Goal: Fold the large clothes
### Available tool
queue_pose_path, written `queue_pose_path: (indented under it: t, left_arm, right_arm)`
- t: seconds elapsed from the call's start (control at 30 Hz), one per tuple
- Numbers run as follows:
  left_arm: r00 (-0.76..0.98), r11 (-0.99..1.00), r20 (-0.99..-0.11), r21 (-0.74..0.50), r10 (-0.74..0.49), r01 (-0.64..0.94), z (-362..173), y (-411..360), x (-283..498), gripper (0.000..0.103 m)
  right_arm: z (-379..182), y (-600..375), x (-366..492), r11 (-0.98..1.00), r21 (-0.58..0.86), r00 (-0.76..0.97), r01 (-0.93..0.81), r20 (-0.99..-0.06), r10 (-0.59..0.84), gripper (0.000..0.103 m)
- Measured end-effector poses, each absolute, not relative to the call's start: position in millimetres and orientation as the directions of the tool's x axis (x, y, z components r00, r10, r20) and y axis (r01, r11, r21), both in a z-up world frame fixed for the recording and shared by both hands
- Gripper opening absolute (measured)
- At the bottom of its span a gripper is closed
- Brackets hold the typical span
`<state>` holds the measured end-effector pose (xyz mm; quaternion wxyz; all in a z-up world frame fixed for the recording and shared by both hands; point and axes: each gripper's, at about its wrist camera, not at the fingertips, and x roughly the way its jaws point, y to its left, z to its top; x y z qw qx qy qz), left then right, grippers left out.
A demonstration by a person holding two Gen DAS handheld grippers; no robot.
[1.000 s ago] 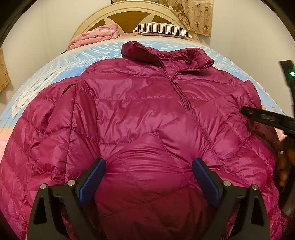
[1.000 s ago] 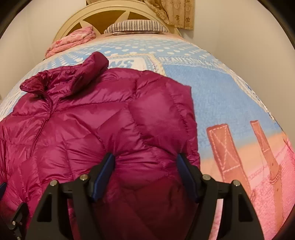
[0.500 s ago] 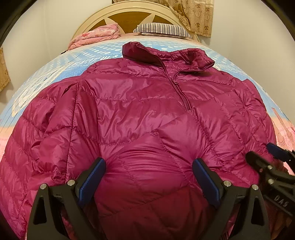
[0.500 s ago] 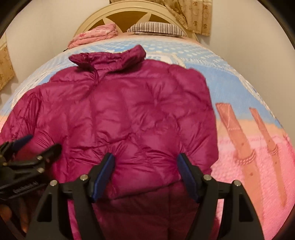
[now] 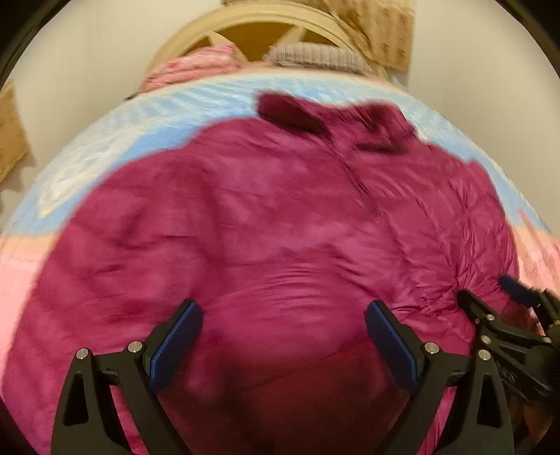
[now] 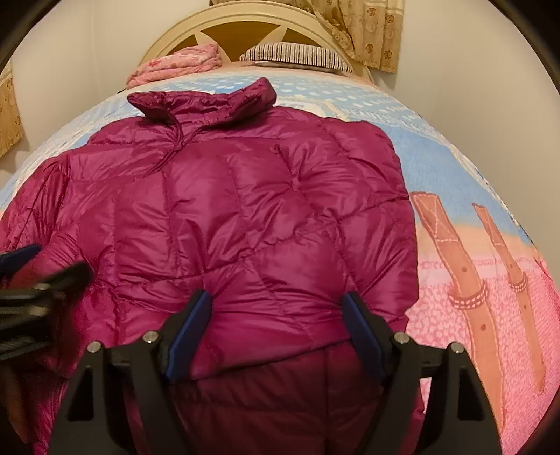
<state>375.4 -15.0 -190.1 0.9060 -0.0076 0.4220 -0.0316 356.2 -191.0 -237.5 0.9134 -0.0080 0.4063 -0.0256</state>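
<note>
Magenta puffer jacket (image 6: 245,210) spread flat on bed (image 6: 455,168), collar twd headboard, R gripper (image 6: 276,329) jaws opening, hem fabric between pads w/o pinch, L gripper (image 5: 283,339) released over jacket's lower front

Magenta quilted down jacket (image 6: 252,217); light-blue dotted and pink bedspread (image 6: 455,168) with orange straps; striped pillow (image 6: 297,56) at upper centre; pink floral blanket (image 6: 175,66) at upper left.

Both wrist cams look steeply down, close over jacket (image 5: 280,227) toward headboard (image 6: 259,31); views overlap across jacket.
</note>
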Motion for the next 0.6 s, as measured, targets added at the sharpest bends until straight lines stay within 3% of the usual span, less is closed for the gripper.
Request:
queue_pose_path:
  t: [0.07, 0.2, 0.4, 0.6]
  left_arm:
    - [0.673, 0.997, -0.736, -0.07, -0.077, 0.038, -170, 12, 358, 0.096]
    - [0.744, 0.995, -0.661, 0.046, 0.099, -0.092, -135, 98, 312, 0.096]
    - [0.62, 0.927, -0.726, 0.065, 0.298, -0.369, -159, 233, 268, 0.096]
    - [0.564, 0.904, -0.813, -0.124, 0.144, -0.409, -199, 271, 255, 0.096]
  right_arm:
    - [-238, -191, 356, 0.998, -0.034, 0.669, 0.044, -0.741, -0.054, 0.082]
    - [-237, -191, 356, 0.998, -0.036, 0.671, 0.045, -0.74, -0.057, 0.083]
    - [-237, -191, 356, 0.998, -0.038, 0.671, 0.045, -0.739, -0.058, 0.084]
    - [-237, -190, 355, 0.998, -0.047, 0.672, 0.045, -0.737, -0.065, 0.084]
